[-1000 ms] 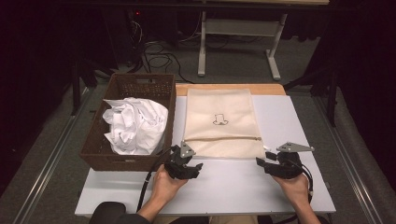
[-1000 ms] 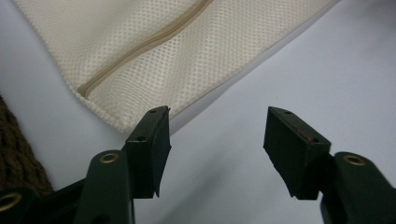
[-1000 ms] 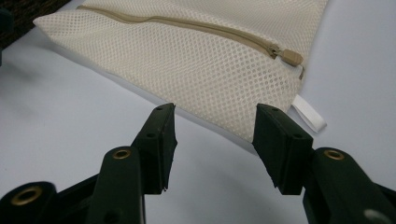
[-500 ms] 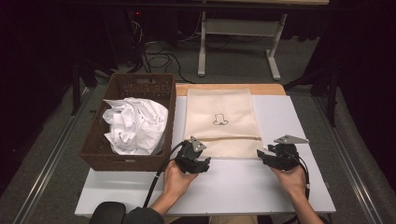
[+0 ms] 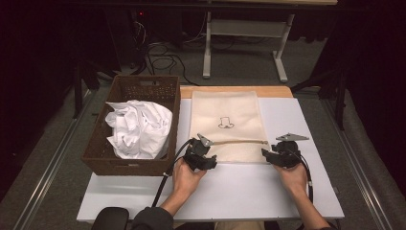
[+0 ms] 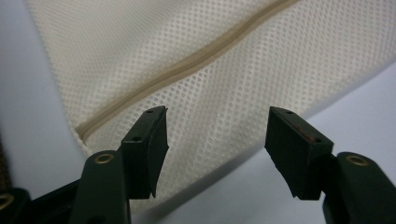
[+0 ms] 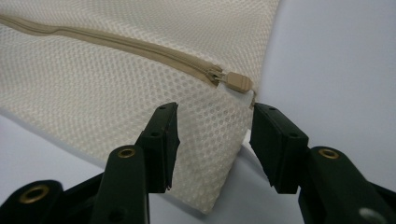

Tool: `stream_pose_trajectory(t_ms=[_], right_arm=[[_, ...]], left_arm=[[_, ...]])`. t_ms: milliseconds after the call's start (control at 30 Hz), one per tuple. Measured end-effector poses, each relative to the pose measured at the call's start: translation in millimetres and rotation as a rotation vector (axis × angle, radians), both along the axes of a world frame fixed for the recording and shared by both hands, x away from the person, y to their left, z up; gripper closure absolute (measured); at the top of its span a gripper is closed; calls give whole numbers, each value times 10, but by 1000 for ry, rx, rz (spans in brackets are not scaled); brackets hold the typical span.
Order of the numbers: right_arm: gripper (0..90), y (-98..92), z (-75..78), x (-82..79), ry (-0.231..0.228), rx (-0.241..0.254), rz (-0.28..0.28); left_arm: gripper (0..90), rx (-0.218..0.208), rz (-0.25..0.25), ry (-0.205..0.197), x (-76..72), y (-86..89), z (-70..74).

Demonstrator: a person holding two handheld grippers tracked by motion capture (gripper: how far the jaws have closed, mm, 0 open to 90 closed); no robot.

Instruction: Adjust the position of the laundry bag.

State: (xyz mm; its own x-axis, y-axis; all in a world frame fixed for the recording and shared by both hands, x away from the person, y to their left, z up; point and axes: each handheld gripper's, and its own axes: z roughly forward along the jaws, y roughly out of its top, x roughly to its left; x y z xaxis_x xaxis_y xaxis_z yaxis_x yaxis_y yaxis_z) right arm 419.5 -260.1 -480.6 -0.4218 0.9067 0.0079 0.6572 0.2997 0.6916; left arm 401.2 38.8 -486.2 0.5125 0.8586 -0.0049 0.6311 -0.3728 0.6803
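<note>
- We see the cream mesh bag (image 5: 227, 125) lying flat on the white table (image 5: 239, 191), just right of the wicker basket (image 5: 131, 160) of white cloth (image 5: 139, 128).
- Our left gripper (image 6: 217, 140) sits at the bag's near left corner, jaws wide, mesh under them, not pinched.
- Our right gripper (image 7: 212, 140) straddles the bag's near right corner below the zipper pull (image 7: 237, 82); its jaws have just been closing, still apart.

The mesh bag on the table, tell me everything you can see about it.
The mesh bag is cream honeycomb netting, rectangular, lying flat on the white table beside the wicker basket. A small dark print marks its middle. A tan zipper runs near its front edge, zipped, with the pull at the bag's right corner. The left gripper and right gripper each straddle a front corner, fingers open.
</note>
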Motion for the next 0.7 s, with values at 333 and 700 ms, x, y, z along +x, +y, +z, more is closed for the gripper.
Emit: stream_pose_trajectory(t_ms=[333,700], right_arm=[[528,-12,-72,92,25,-17,-19],[692,29,-138,136,44,-93,27]], left_arm=[[386,37,48,35,112,18,-87],[477,27,13,80,166,6,-179]])
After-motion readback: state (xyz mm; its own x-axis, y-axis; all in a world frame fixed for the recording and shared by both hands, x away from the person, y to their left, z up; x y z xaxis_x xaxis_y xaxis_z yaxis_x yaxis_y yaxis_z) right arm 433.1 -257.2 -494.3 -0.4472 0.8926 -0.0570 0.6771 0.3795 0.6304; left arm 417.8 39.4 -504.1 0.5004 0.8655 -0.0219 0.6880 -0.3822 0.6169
